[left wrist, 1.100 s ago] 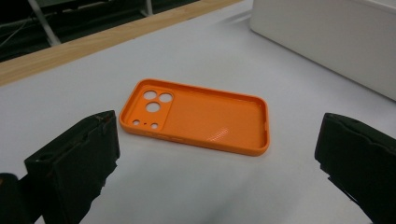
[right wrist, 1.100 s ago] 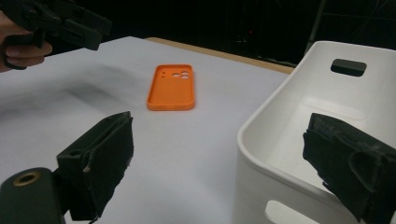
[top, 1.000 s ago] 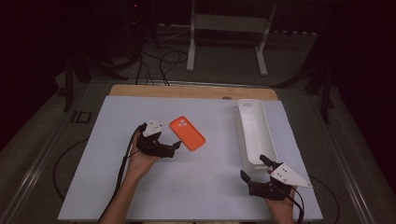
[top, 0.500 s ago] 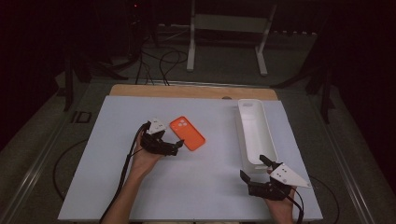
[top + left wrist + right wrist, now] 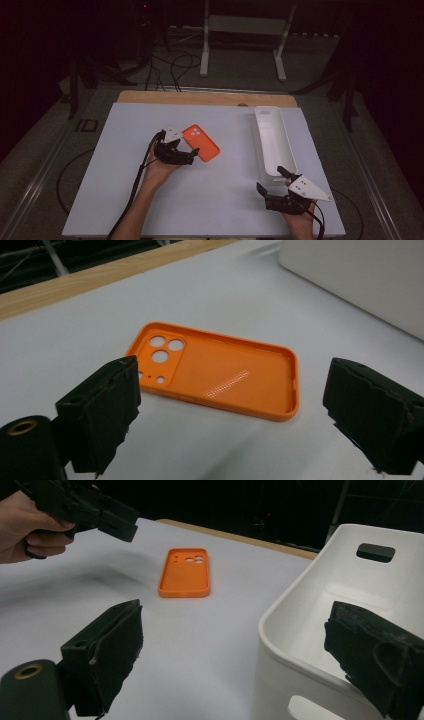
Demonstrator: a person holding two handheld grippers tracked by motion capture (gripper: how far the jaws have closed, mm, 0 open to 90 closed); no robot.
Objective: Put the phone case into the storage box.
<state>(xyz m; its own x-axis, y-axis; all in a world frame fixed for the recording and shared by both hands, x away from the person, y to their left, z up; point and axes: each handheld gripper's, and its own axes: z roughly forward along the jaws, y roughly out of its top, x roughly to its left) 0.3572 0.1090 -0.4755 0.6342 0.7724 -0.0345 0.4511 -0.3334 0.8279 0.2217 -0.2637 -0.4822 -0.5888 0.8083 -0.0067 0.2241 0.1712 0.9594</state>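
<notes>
One orange phone case (image 5: 201, 142) — flat, camera-end far-left

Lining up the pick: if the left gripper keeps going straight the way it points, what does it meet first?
Most likely the orange phone case. It lies flat on the white table, open side up, just ahead of the left gripper, whose jaws stand open and have just been closing slightly with nothing between them. How close it is remains uncertain.

left gripper (image 5: 192, 154) nearer phone case (image 5: 201, 142) (fingers closing)
</notes>
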